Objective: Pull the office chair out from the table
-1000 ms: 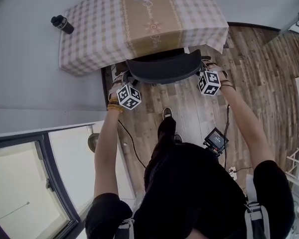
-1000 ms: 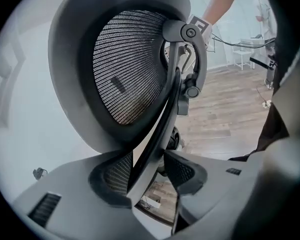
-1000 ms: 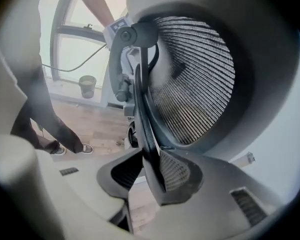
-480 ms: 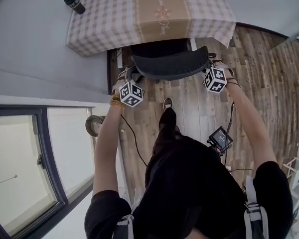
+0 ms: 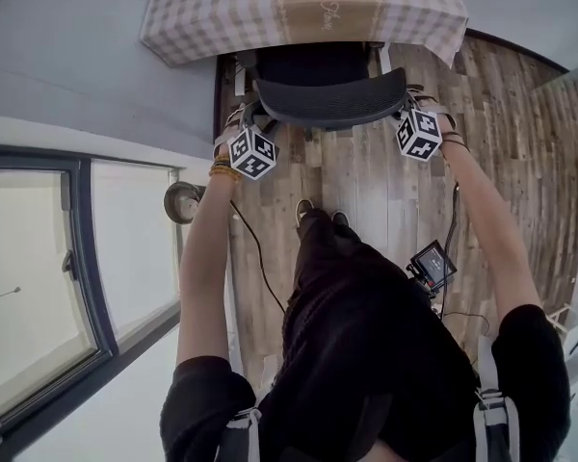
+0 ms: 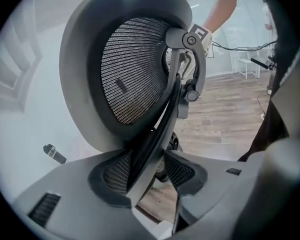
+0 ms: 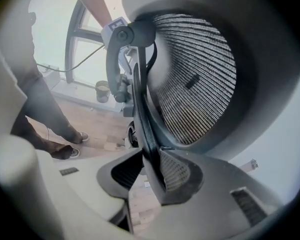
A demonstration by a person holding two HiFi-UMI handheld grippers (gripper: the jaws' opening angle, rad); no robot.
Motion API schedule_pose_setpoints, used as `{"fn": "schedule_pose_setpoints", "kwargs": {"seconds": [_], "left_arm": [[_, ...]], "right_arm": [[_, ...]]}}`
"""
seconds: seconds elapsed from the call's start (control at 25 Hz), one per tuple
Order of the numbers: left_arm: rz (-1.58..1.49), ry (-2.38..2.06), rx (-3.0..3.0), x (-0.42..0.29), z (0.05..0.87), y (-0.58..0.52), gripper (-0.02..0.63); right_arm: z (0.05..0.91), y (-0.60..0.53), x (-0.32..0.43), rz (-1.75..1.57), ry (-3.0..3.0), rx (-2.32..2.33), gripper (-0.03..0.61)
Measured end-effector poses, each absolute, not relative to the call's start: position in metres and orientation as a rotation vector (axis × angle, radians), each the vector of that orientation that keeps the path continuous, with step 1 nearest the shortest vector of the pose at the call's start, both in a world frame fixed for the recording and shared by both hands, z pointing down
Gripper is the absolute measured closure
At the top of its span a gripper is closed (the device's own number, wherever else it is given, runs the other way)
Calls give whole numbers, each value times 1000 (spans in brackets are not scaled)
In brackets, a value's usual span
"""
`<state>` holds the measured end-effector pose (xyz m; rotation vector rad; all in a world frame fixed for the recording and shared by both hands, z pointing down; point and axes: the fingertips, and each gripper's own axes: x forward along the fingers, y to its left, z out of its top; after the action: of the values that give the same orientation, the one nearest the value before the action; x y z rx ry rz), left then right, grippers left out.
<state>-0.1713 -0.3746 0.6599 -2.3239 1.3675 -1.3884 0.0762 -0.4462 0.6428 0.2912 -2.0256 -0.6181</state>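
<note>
Black office chair (image 5: 329, 104) farther from table (image 5: 222, 12), left hand-held gripper (image 6: 155, 170) and right hand-held gripper (image 7: 151, 171) clamped on it.

The black mesh-backed office chair (image 5: 328, 104) stands upright before me, backrest toward me, its seat showing just clear of the checked-cloth table (image 5: 212, 17).

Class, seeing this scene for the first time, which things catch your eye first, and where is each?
The black mesh-backed office chair stands at top centre of the head view, close against the table with its checked cloth. The left gripper and right gripper each clamp one side edge of its back. A large window fills the left.
</note>
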Motion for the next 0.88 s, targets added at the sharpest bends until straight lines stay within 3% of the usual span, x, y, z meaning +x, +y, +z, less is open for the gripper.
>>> {"fn": "schedule_pose_setpoints", "kwargs": {"seconds": [0.88], "left_arm": [[-1328, 1332, -2307, -162, 658, -221, 413]], "right_arm": [[643, -294, 86, -594, -1993, 321, 466]]}}
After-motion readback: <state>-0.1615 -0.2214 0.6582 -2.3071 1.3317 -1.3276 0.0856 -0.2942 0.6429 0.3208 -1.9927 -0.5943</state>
